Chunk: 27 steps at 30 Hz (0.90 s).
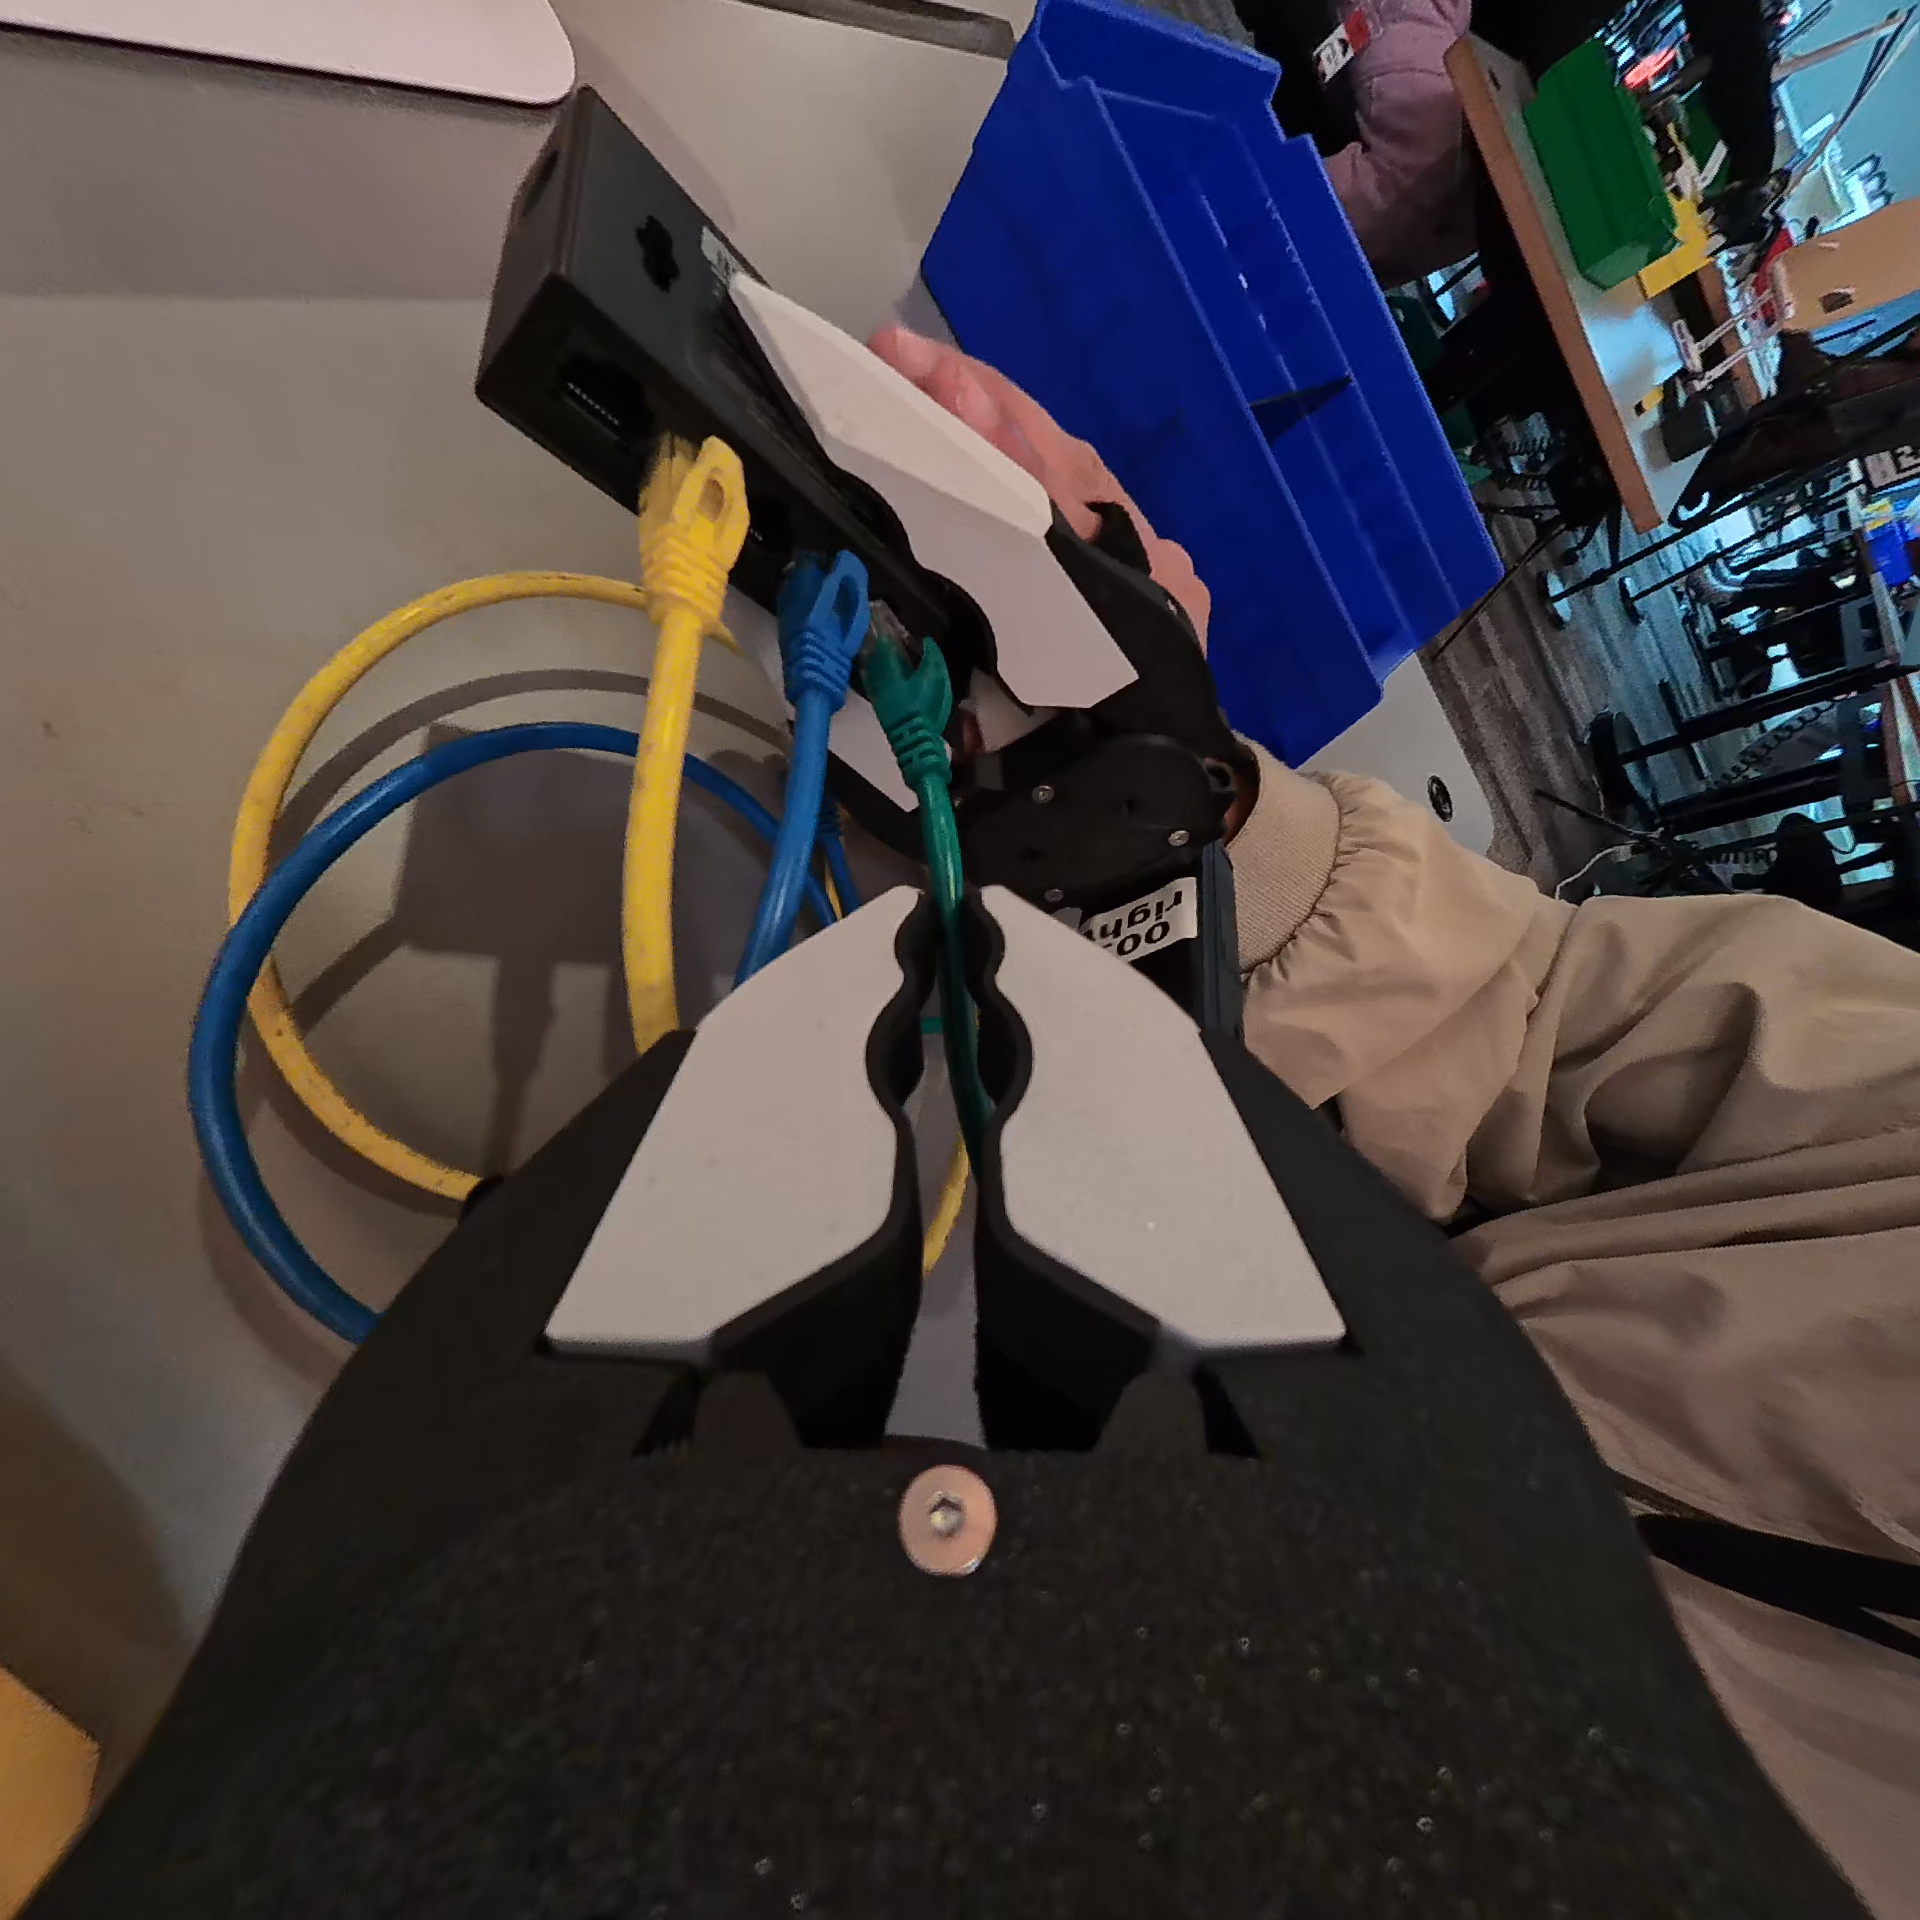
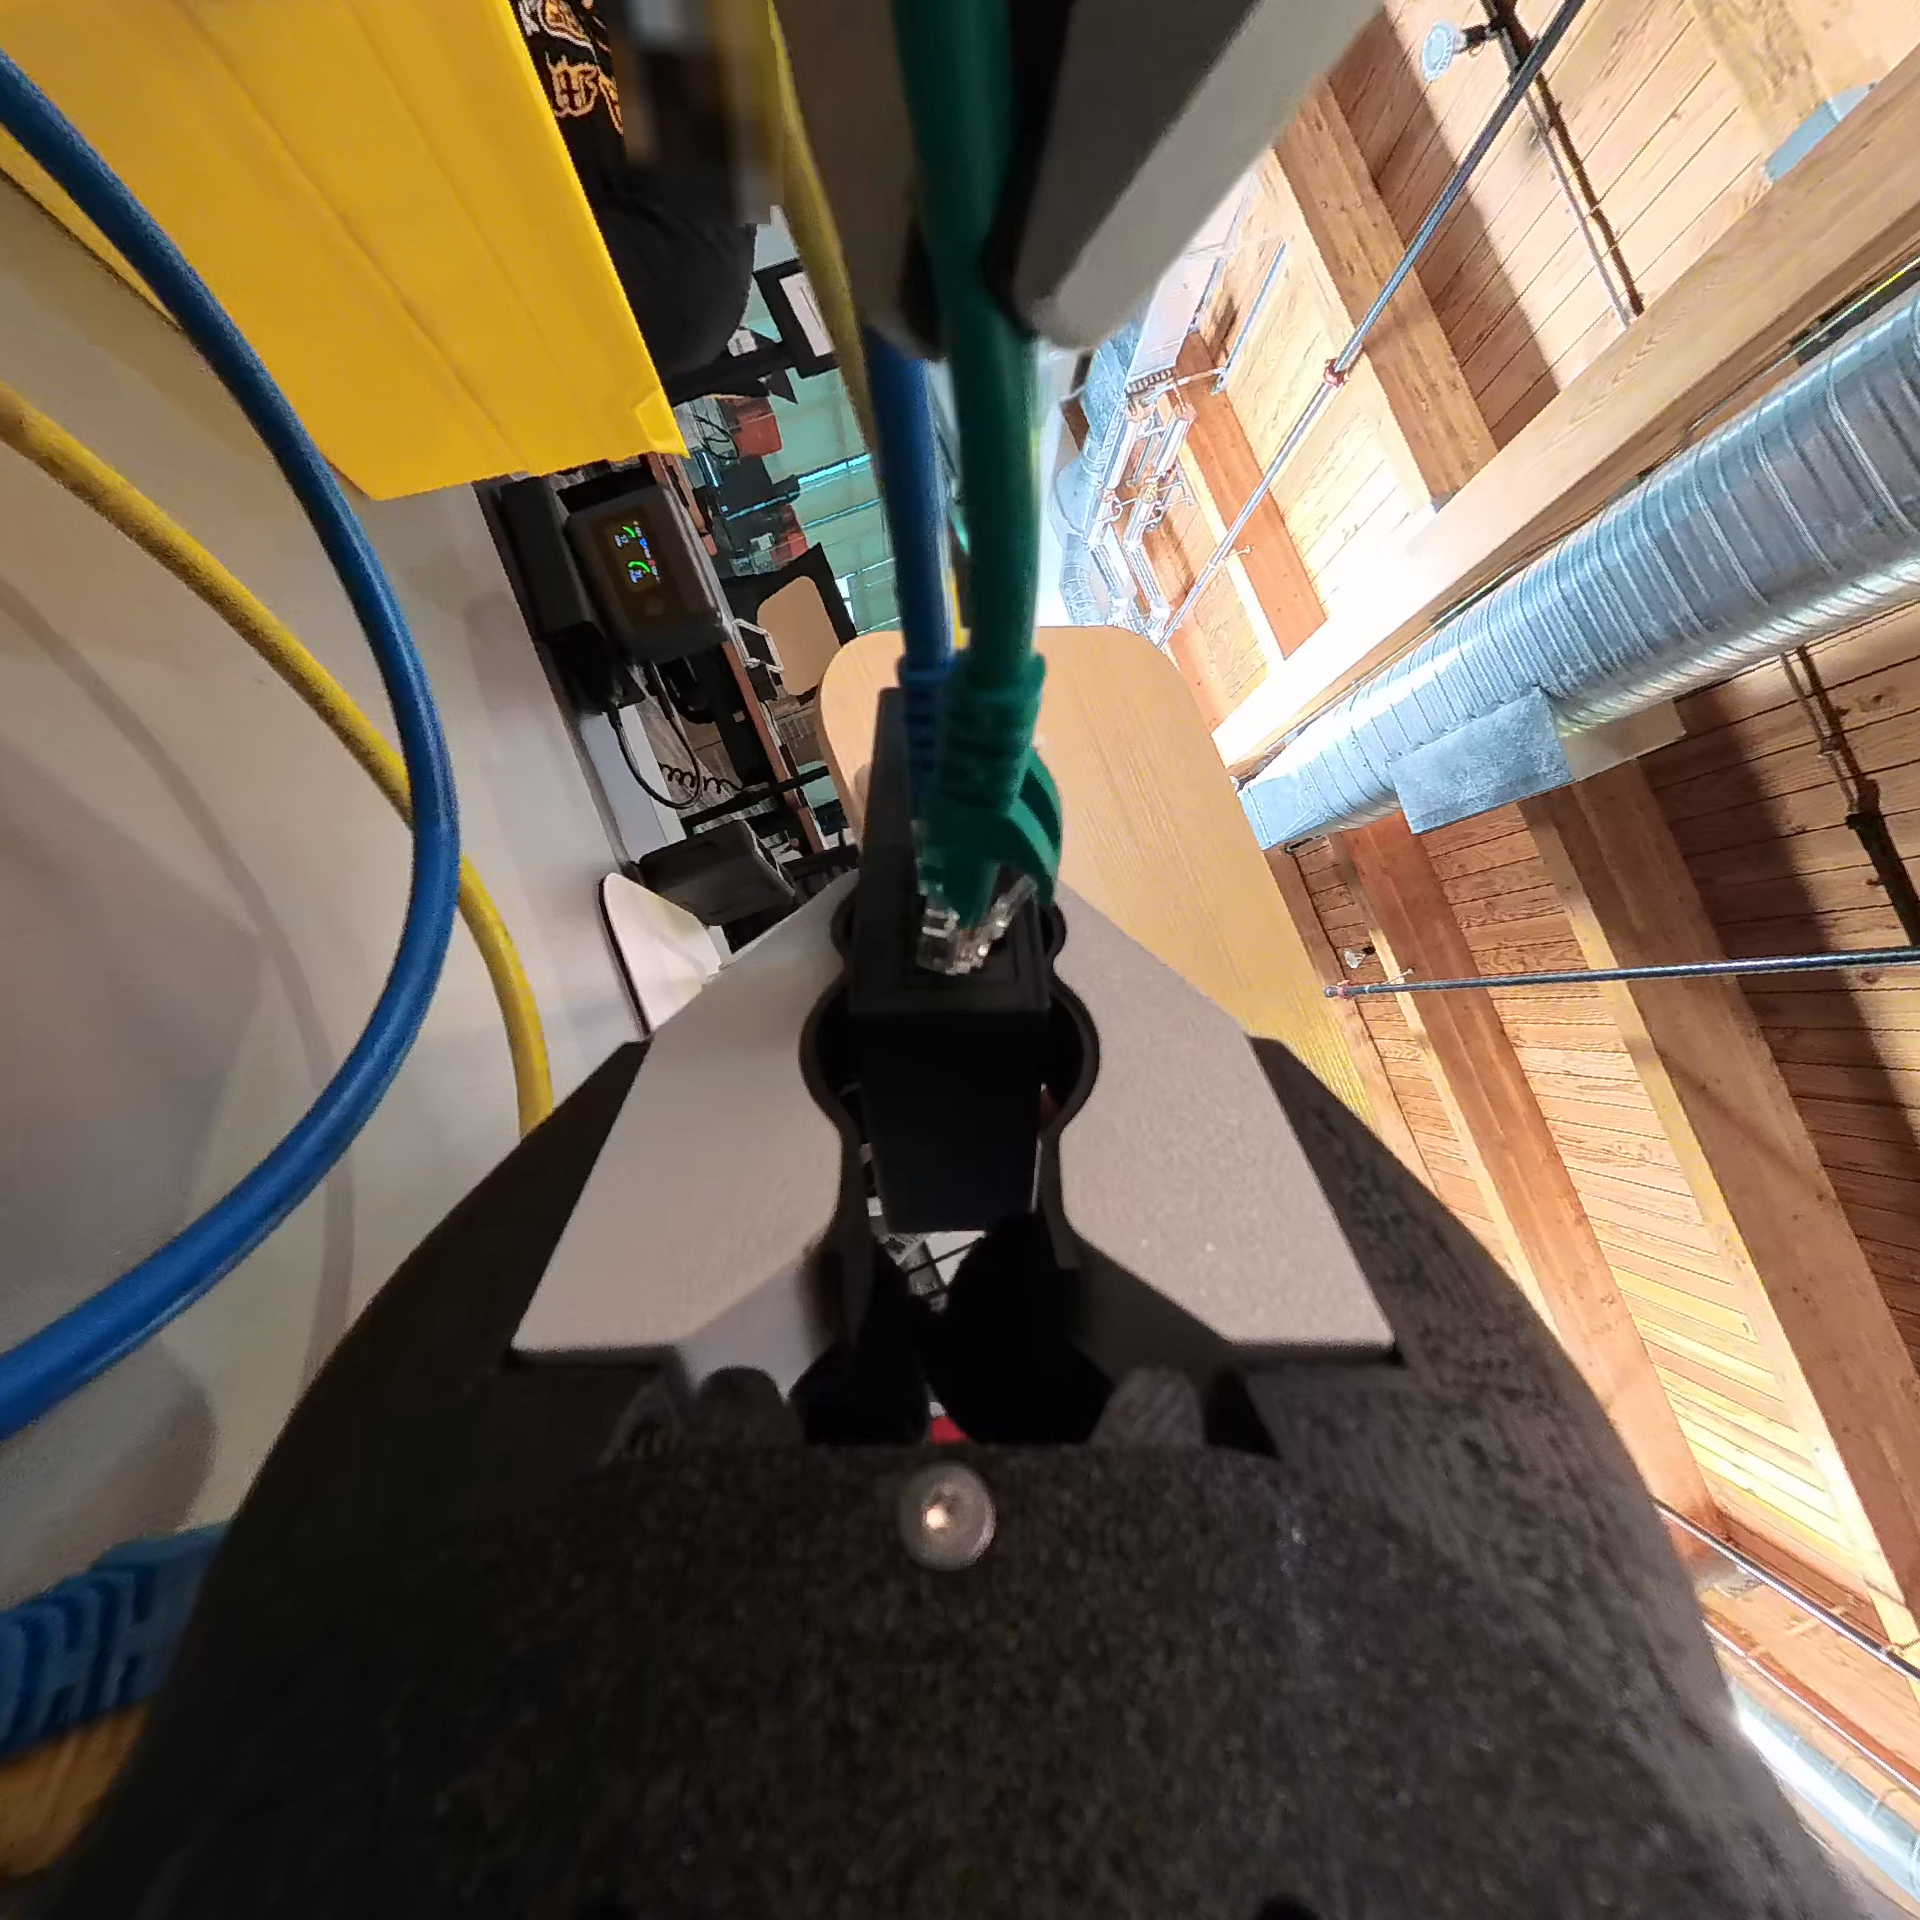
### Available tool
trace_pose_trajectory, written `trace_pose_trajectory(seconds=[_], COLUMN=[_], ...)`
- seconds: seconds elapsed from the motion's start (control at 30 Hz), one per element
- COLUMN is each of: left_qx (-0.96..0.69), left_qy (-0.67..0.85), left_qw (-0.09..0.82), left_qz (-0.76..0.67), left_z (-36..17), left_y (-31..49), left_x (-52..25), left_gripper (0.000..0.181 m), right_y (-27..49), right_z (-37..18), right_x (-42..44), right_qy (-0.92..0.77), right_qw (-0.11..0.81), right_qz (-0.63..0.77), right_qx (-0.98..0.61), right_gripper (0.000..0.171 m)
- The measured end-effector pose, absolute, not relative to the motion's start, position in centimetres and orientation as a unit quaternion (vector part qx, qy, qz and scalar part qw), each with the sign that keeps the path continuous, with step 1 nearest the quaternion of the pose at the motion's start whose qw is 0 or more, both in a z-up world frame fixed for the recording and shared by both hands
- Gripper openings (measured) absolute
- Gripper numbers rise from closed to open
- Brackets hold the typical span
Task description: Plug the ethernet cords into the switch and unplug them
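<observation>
Your left gripper (image 1: 948, 914) was clenched on the green cord (image 1: 940, 831) at mid-frame, its plug (image 2: 971, 914) at the switch's (image 1: 623, 343) port but not seated. Your right gripper (image 2: 951, 935) grasped the black switch, tilted off the counter (image 1: 208, 520) at upper left. The yellow cord (image 1: 681, 582) and blue cord (image 1: 821, 644) sat plugged in, looping lower left.
</observation>
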State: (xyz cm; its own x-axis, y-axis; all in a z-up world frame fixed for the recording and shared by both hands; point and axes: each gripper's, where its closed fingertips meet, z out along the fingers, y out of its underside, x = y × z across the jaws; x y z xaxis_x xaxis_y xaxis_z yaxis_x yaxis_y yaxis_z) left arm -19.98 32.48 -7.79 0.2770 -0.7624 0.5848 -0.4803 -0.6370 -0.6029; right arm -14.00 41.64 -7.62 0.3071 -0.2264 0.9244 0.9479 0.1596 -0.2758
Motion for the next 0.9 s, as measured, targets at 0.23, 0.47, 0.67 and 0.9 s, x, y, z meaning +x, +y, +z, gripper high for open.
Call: trace_pose_trajectory(seconds=[0.23, 0.47, 0.67, 0.9], left_qx=[-0.782, -0.766, -0.639, -0.725], left_qy=[0.382, 0.499, 0.635, 0.566], left_qw=[0.149, 0.298, 0.435, 0.347], left_qz=[-0.470, -0.275, 0.008, -0.183], left_z=[-7.5, -8.9, -9.9, -10.2], left_y=[32.7, 34.2, 35.2, 32.8], left_x=[-20.0, -20.4, -20.5, -20.4], left_gripper=[0.004, 0.005, 0.005, 0.004], right_y=[41.6, 41.9, 41.7, 41.9], right_z=[-7.7, -8.0, -8.1, -8.8], right_x=[-14.0, -13.4, -13.6, -14.3], right_qy=[-0.386, -0.373, -0.362, -0.399], right_qw=[0.655, 0.650, 0.664, 0.653], right_qz=[-0.450, -0.435, -0.384, -0.408], right_qx=[-0.468, -0.499, -0.529, -0.498], right_gripper=[0.026, 0.025, 0.026, 0.026])
